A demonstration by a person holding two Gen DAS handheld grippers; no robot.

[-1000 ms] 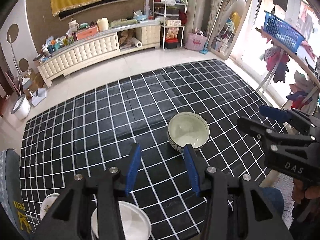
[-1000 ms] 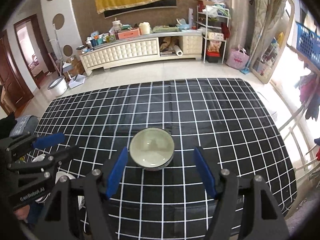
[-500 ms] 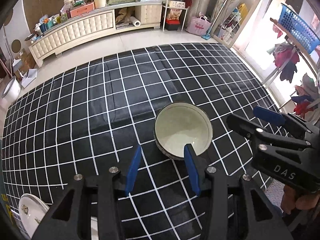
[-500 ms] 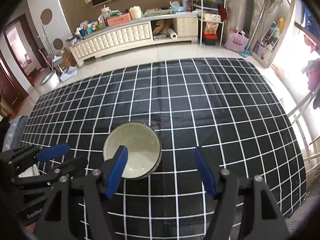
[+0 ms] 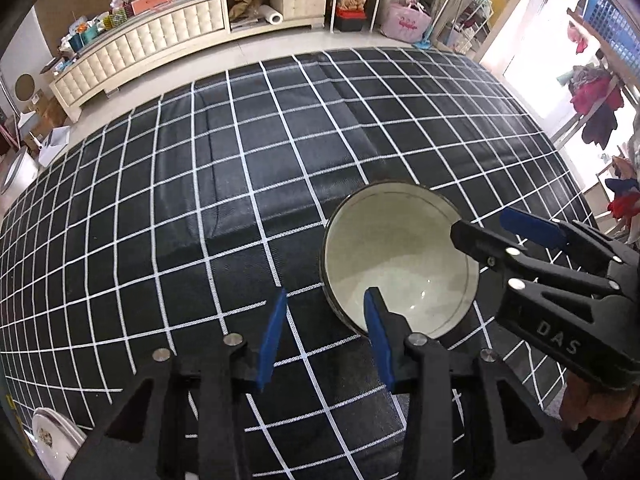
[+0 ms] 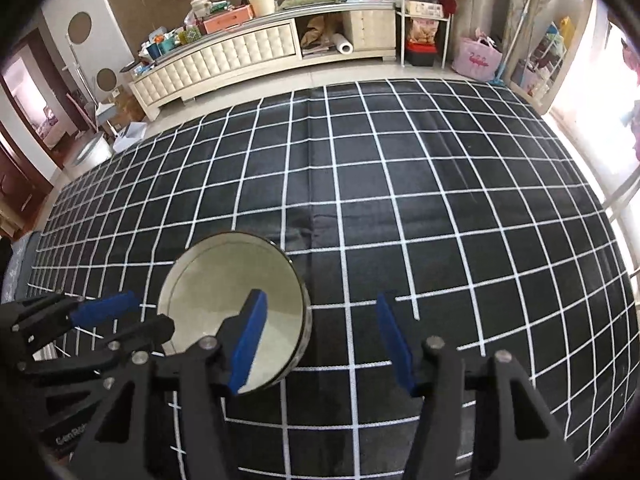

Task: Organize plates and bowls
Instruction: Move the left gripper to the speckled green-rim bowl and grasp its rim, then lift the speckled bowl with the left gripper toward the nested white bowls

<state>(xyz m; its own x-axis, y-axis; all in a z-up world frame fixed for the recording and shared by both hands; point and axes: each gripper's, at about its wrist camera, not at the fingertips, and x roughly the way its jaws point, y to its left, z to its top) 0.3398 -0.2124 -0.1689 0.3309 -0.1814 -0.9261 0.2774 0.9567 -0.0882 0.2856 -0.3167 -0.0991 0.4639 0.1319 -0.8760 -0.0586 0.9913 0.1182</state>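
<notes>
2 wrist views, close above the checked cloth (image 5: pixel 240 184), both sharing the bowl (image 5: pixel 400 264).

Left gripper: black two-finger gripper with blue pads (image 5: pixel 326 332), fingers spread apart, holding nothing.
Right gripper: black two-finger gripper with blue pads (image 6: pixel 320 340), fingers wide apart, holding nothing.

Both grippers are now down at the bowl (image 5: pixel 396 268): left gripper (image 5: pixel 326 334) and right gripper (image 6: pixel 322 342) each straddle its rim, jaws spread.
</notes>
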